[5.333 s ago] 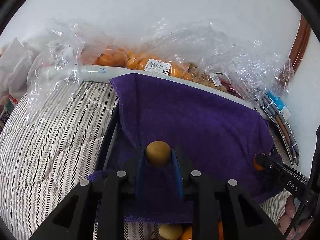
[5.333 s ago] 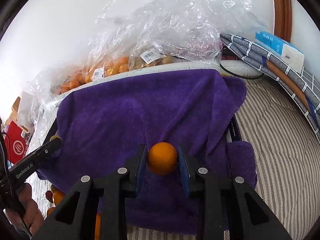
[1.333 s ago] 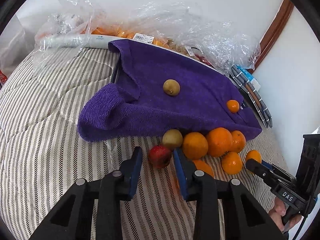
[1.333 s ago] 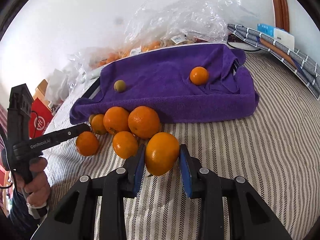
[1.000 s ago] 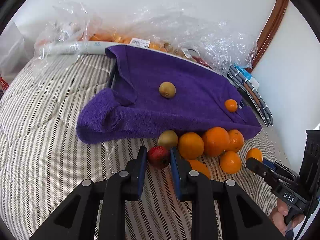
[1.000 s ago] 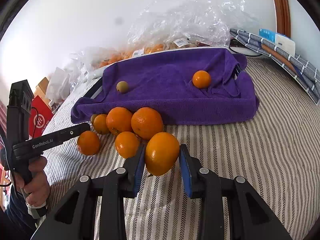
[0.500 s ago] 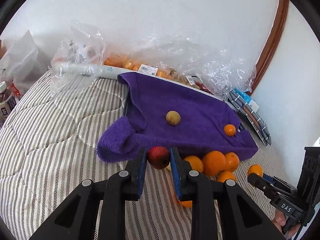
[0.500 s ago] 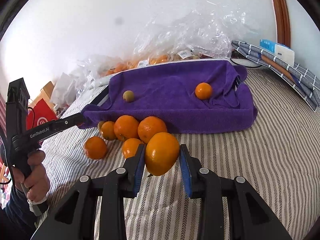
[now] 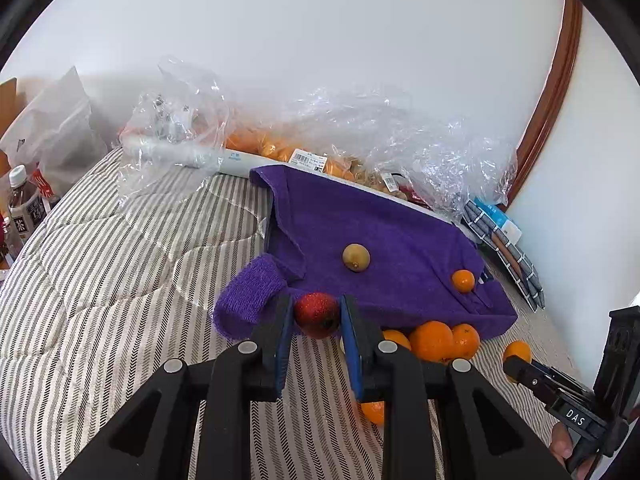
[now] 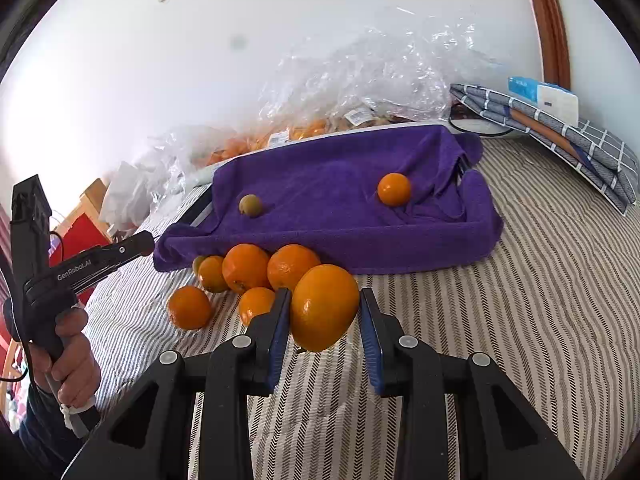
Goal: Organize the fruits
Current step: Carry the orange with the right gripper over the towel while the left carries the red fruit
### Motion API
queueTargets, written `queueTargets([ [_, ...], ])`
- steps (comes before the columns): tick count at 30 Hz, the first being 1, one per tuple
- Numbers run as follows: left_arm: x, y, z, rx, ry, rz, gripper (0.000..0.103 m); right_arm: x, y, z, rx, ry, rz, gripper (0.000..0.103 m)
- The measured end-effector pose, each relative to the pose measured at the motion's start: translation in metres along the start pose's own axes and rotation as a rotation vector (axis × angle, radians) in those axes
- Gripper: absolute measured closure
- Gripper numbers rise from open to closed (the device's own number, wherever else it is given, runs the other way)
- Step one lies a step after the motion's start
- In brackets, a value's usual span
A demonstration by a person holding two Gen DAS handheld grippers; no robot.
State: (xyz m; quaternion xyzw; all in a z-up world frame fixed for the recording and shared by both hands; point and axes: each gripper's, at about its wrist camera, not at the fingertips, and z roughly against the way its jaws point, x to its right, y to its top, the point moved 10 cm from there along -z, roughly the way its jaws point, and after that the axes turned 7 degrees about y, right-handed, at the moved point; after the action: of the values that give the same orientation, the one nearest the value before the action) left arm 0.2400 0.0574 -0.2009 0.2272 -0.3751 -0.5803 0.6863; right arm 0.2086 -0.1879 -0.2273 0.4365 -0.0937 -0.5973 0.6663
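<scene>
Jaws of the left gripper pinch a small red fruit from both sides, held in the air above the near edge of the purple towel. Right gripper: jaws around a large orange; left pad touching it, a thin gap at the right pad, fruit off the bed. Seen from the right wrist camera, the person's left hand is wrapped round the pistol grip, tool levelled across the bed toward the towel's left corner.

Towel draped over a tray-like shape near the bed's far edge. On it: a yellow-green fruit toward the left, a small orange toward the right, well apart. Loose oranges clustered on the striped cover just against the towel's near edge, touching one another; one sits slightly apart. Clear plastic bags of fruit lie behind the towel against the wall.
</scene>
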Motion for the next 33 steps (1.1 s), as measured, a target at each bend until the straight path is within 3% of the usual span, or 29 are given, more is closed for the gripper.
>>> queueTargets([
  [6,-0.001,0.006,0.008,0.024,-0.016,0.018,0.081,0.003,0.009,0.013,0.012,-0.019,-0.001,0.069],
  [16,0.011,0.042,0.021,0.080,-0.040,0.044,0.081,0.003,0.067,0.039,0.105,-0.062,0.069,0.069],
  [25,0.033,0.081,-0.014,0.085,-0.038,0.071,0.081,0.002,0.115,0.016,0.156,-0.062,0.112,0.069],
  [33,0.032,0.059,-0.055,0.017,-0.006,0.028,0.081,0.021,0.102,-0.031,0.078,-0.046,0.086,0.069],
])
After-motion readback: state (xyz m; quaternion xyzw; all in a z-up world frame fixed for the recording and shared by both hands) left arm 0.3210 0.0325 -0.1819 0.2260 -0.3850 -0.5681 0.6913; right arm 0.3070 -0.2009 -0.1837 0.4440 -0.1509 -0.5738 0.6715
